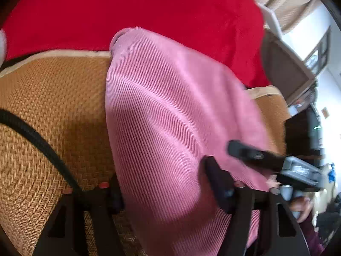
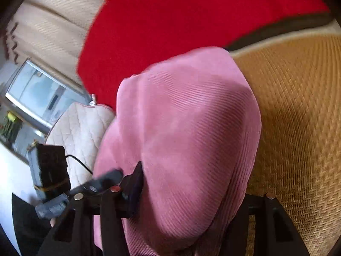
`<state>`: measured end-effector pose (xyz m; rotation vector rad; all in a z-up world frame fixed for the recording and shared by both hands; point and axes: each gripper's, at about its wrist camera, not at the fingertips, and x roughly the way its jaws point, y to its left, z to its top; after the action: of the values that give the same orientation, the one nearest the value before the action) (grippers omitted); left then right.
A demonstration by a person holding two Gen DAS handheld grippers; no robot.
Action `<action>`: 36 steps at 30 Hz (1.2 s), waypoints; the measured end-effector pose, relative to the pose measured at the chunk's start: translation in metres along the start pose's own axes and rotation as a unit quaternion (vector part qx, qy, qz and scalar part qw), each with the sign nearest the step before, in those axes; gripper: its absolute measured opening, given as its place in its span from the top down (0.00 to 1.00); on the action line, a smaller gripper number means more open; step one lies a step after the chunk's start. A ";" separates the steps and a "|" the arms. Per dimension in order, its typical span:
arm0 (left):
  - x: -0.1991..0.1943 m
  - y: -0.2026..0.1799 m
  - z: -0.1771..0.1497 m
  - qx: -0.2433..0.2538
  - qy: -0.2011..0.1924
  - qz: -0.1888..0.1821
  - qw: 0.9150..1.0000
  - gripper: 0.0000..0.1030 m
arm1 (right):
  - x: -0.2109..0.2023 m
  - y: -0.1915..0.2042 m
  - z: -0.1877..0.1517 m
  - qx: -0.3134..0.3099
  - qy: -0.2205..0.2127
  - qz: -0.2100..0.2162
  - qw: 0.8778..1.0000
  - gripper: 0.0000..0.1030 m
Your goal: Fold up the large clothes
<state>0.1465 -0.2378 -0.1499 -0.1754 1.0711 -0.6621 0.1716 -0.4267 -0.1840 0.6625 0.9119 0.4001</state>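
A pink ribbed garment [image 1: 170,117] hangs in a long fold over the woven mat [image 1: 53,98], reaching back to the red blanket [image 1: 149,10]. My left gripper [image 1: 166,189] has the garment's near end between its fingers, the cloth bulging over them. The right gripper [image 1: 255,155] shows at the garment's right edge. In the right wrist view the same garment [image 2: 187,128] fills the middle, and my right gripper [image 2: 191,198] has it between its fingers; its right finger is hidden under the cloth. The left gripper [image 2: 102,181] shows at the lower left.
The woven mat [image 2: 298,117] covers the bed, with the red blanket [image 2: 191,10] behind it. A black cable [image 1: 38,140] crosses the mat on the left. A quilted cream cushion [image 2: 78,128] and a window [image 2: 36,93] lie to the left, curtains [image 1: 287,4] to the right.
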 end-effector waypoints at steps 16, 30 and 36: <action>-0.010 -0.019 -0.006 0.024 -0.017 0.068 0.997 0.25 | -0.078 0.025 0.016 -0.065 -0.053 -0.125 0.989 0.40; -0.016 -0.036 -0.016 0.056 -0.042 0.092 0.993 0.21 | 0.008 0.001 0.050 -0.050 -0.009 -0.136 0.989 0.56; -0.061 -0.053 -0.026 0.108 -0.075 0.113 0.985 0.22 | 0.000 -0.001 0.046 -0.066 -0.013 -0.140 0.988 0.56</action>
<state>0.0833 -0.2396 -0.0928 0.0831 0.8528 -0.5461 0.2096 -0.4443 -0.1644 0.4102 0.9305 0.1990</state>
